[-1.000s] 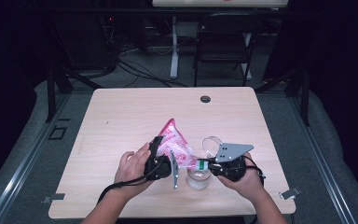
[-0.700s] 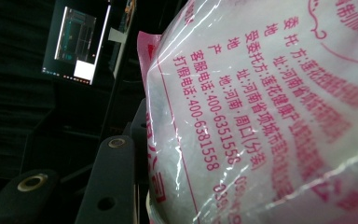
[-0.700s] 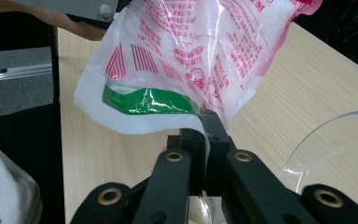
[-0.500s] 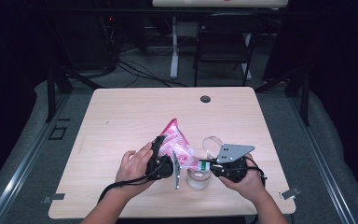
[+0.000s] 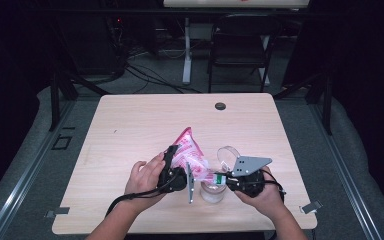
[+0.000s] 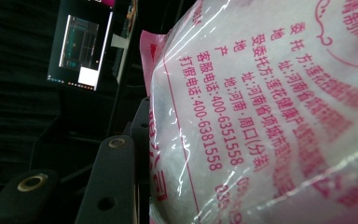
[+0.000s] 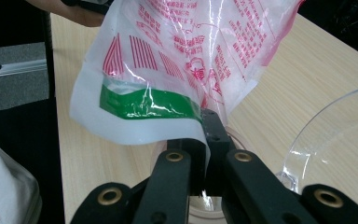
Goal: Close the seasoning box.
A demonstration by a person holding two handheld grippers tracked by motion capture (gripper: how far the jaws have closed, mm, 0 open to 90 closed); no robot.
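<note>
Clear jar (image 5: 213, 192) under bag (image 5: 190, 155), lid (image 5: 226, 152) beside

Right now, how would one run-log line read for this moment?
left gripper: grips pink bag | right gripper: jaws shut on bag's green-striped edge | bag tilted over clear jar | lid beside jar

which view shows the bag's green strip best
The right gripper view: the green strip runs across the bag just above the right gripper, which pinches the bag's edge. The high view shows it as a small green patch over the jar. The left gripper view gives the bag's red print.
</note>
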